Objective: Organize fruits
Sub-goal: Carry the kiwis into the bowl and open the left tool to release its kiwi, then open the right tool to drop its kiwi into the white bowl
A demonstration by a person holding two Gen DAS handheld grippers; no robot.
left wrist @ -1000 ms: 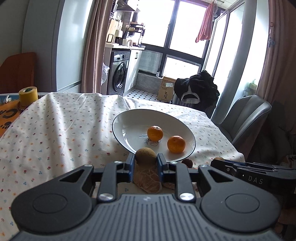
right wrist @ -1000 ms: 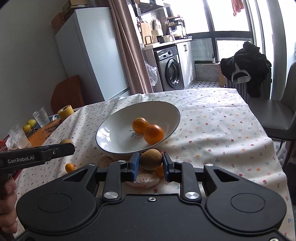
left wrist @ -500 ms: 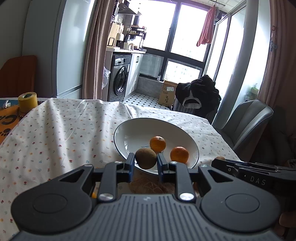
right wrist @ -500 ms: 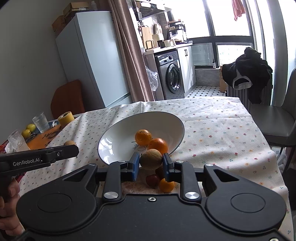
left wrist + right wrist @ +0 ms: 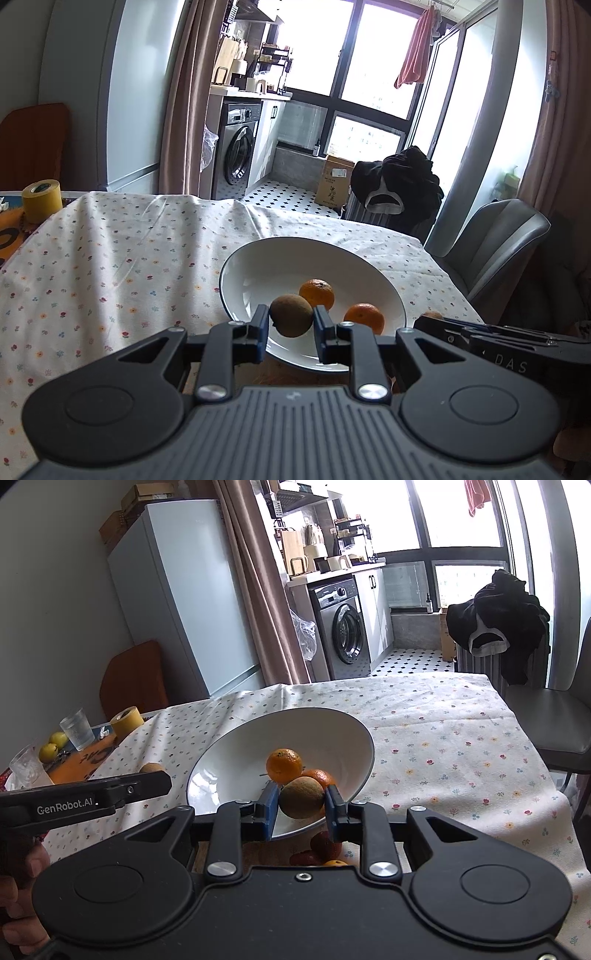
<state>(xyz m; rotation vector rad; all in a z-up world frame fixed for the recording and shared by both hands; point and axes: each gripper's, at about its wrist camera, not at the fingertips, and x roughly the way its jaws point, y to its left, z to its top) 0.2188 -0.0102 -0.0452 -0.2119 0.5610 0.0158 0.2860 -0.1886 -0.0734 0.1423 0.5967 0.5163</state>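
A white bowl (image 5: 280,258) (image 5: 236,753) sits on the flowered tablecloth with two oranges (image 5: 317,293) (image 5: 364,317) inside. My left gripper (image 5: 291,320) is shut on a brown kiwi (image 5: 291,314), held over the bowl's near rim. My right gripper (image 5: 301,802) is shut on a second brown kiwi (image 5: 301,797), also over the near rim, in front of the oranges (image 5: 283,765). In the right wrist view the left gripper (image 5: 146,781) shows from the side at left, with its kiwi (image 5: 151,767) peeking above.
Red fruits (image 5: 325,843) and a small orange (image 5: 334,863) lie on the table below the bowl's near edge. A yellow tape roll (image 5: 41,199), glasses (image 5: 77,728) and lemons (image 5: 50,749) stand far left. A grey chair (image 5: 491,236) is at the right.
Both grippers have lifted their kiwis off the table and moved forward, from short of the bowl to over its near rim.
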